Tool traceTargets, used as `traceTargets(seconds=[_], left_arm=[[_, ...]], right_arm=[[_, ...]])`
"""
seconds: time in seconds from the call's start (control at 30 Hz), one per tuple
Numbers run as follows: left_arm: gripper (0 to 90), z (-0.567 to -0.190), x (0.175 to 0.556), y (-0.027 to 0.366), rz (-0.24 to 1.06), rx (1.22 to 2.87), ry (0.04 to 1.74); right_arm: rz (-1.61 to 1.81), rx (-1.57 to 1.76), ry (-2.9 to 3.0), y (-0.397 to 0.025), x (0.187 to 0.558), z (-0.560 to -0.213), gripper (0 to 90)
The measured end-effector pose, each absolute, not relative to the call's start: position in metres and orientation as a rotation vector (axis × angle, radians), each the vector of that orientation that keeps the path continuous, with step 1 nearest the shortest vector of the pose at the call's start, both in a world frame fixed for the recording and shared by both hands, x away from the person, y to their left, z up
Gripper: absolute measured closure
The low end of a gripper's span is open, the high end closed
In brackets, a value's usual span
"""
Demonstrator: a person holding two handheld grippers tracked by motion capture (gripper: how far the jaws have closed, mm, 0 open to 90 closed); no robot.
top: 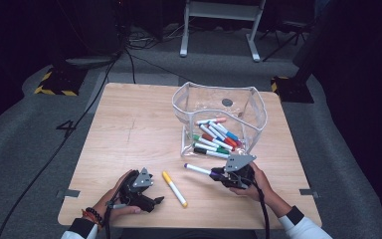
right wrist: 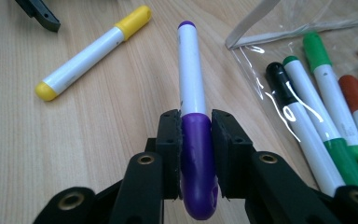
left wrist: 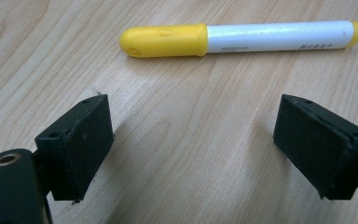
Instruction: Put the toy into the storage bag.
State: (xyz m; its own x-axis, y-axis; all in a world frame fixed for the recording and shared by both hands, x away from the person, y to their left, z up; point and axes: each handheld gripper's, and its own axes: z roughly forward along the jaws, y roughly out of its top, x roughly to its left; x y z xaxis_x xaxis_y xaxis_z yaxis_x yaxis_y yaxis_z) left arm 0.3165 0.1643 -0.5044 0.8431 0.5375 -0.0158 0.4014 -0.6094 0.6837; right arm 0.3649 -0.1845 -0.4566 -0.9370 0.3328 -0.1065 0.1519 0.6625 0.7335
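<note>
Clear pouch [top: 189, 107] (markers [top: 214, 137] inside)

A light wooden table [top: 129, 129] is set on grey carpeted floor [top: 25, 144], with darkness beyond. White metal frame legs [top: 219, 20] are seen at the far side. Yellow-and-black hazard-striped bases [top: 54, 82] are placed near both far corners, and black cables [top: 74, 124] are trailed across the carpet at left.

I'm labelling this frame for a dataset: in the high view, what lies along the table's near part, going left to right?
Left gripper → yellow marker → purple marker → right gripper, shut on the purple marker's cap end.
</note>
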Motion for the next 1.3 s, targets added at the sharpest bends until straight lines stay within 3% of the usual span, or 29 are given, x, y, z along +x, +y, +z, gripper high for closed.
traceTargets(seconds=[1.3], left_arm=[[12.1, -0.504, 0.317, 0.164, 0.247, 2.305, 0.679]], right_arm=[[1.265, 0.25, 2.446, -0.217, 0.369, -0.32, 75.1]])
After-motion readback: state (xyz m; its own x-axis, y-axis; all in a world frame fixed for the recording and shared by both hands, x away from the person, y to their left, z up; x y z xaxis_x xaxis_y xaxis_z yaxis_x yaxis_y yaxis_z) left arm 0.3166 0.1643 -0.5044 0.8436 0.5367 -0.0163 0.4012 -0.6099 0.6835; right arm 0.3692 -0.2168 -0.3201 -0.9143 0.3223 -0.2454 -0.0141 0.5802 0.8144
